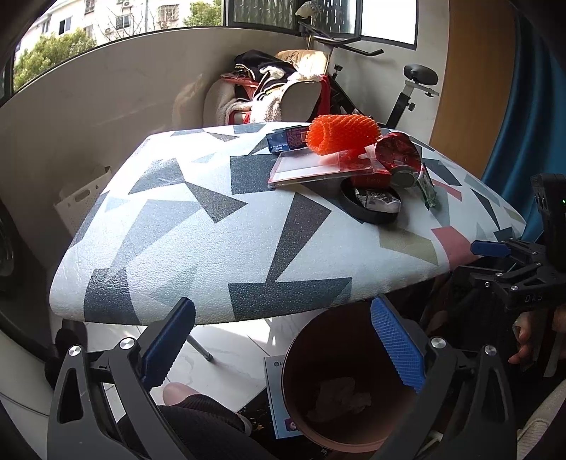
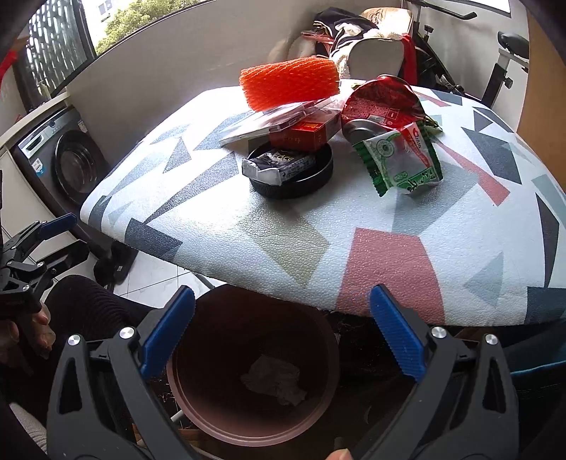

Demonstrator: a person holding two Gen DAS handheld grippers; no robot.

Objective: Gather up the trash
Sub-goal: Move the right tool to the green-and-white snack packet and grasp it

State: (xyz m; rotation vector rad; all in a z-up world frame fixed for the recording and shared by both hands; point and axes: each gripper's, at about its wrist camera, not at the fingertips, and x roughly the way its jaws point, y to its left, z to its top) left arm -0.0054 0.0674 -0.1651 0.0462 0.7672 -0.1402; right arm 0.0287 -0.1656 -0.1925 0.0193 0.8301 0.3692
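Bright daylight from the window (image 1: 106,21) glares off the table (image 2: 219,116), the bin (image 2: 247,371) lies shadowed, and the edges bend fisheye-fashion.

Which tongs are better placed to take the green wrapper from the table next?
Probably the right tongs: open and empty above the bin, facing the green wrapper, which lies on their side of the pile. For the left tongs it lies far right, behind the black lid.

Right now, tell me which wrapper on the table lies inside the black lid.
The black-and-silver wrapper; it sits in the black lid, while the green wrapper lies directly on the table.
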